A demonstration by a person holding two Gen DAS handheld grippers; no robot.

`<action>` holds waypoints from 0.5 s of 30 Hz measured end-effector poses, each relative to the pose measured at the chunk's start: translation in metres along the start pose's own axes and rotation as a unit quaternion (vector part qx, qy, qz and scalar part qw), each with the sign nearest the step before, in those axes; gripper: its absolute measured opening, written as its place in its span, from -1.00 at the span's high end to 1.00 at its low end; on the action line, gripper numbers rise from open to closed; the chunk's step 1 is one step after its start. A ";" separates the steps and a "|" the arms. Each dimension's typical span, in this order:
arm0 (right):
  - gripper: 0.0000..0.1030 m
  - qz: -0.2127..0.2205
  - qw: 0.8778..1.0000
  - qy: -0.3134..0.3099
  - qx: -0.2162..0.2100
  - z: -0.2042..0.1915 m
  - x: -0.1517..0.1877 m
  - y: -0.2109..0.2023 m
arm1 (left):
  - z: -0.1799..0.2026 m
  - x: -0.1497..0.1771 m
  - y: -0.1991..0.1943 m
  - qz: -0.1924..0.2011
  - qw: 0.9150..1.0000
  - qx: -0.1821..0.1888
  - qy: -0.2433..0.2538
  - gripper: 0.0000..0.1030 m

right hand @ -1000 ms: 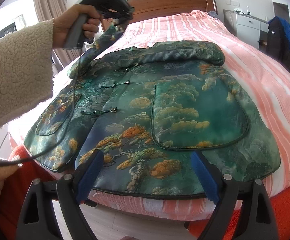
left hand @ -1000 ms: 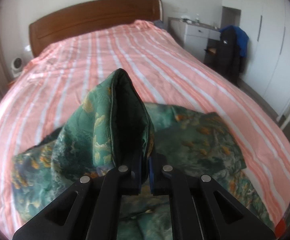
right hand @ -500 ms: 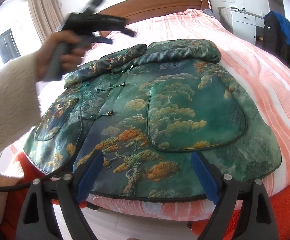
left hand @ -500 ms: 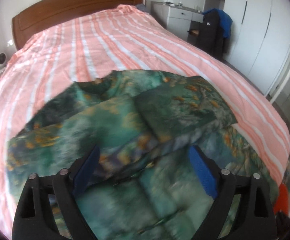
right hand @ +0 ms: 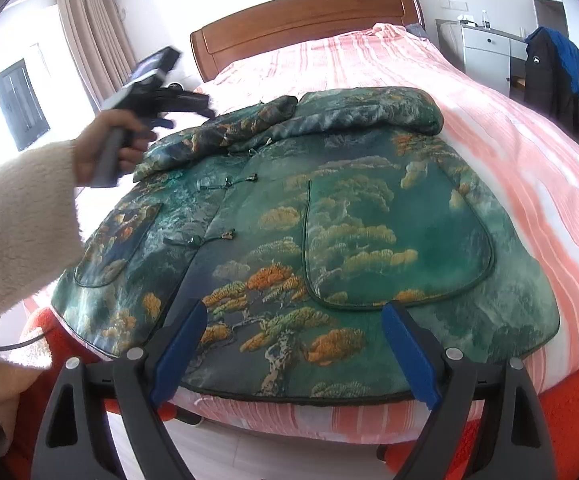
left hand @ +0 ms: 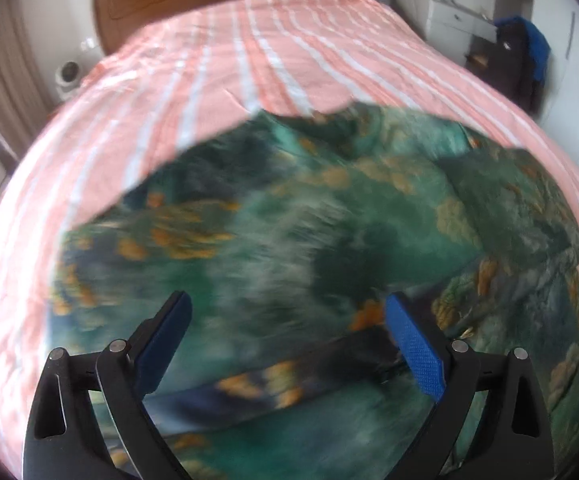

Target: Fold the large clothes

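A green jacket printed with orange and yellow pine trees lies front-up across the foot of the bed, on a pink-and-white striped cover. Its hem runs along the near edge of the mattress, and its sleeves are folded inward across the collar end, towards the wooden headboard. A large curved patch pocket shows on one front panel, and a smaller one on the other.

The left gripper hangs over the jacket, tilted down at it. Its blue-padded fingers are spreading apart and already stand wide, with nothing pinched between them; the cloth below is blurred. From the right wrist camera the same tool appears as a dark blurred shape held in a hand that comes out of a cream fleece sleeve, above the folded sleeve end of the jacket.

The right gripper waits near the hem at the foot of the bed, its fingers wide apart and empty, clear of the fabric

A dark coat with a blue lining hangs beside a white cabinet at the far wall
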State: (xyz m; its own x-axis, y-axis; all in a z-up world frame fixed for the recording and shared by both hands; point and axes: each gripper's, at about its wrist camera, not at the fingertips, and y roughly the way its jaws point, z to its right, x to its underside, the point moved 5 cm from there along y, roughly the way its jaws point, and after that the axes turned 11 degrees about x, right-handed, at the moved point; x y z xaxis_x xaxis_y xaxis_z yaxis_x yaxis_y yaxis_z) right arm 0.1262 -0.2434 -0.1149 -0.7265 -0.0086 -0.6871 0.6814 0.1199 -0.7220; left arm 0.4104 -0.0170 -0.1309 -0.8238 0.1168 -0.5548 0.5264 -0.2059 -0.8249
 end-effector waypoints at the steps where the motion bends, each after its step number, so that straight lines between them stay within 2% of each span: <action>1: -0.72 -0.002 1.000 -0.001 0.000 -0.001 0.001 0.000 | 0.002 0.004 0.014 -0.020 1.000 -0.005 0.005 -0.90; 2: -0.72 -0.004 1.000 -0.003 -0.001 -0.001 0.003 0.000 | 0.004 0.006 0.023 -0.032 0.999 -0.017 0.011 -0.90; 4: -0.72 -0.006 1.000 -0.006 -0.002 -0.002 0.006 -0.001 | 0.011 0.004 0.022 -0.023 0.999 -0.025 0.029 -0.90; 9: -0.72 0.018 1.000 -0.008 0.010 0.005 0.004 -0.009 | 0.028 -0.021 -0.010 0.016 0.999 0.030 0.034 -0.90; 13: -0.72 0.050 0.999 -0.013 0.010 0.007 -0.005 -0.017 | 0.033 -0.049 -0.003 0.032 0.998 0.048 0.003 -0.91; 15: -0.72 0.052 0.999 -0.010 0.008 0.008 -0.005 -0.017 | 0.034 -0.055 0.021 0.016 0.999 0.046 -0.025 -0.91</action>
State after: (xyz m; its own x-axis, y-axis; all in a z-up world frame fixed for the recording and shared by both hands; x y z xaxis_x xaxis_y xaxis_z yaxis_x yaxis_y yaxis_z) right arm 0.1185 -0.2533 -0.0995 -0.6507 -0.0175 -0.7592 0.7539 0.1043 -0.6486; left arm 0.4593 -0.0605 -0.1144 -0.8173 0.0605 -0.5730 0.5334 -0.2967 -0.7921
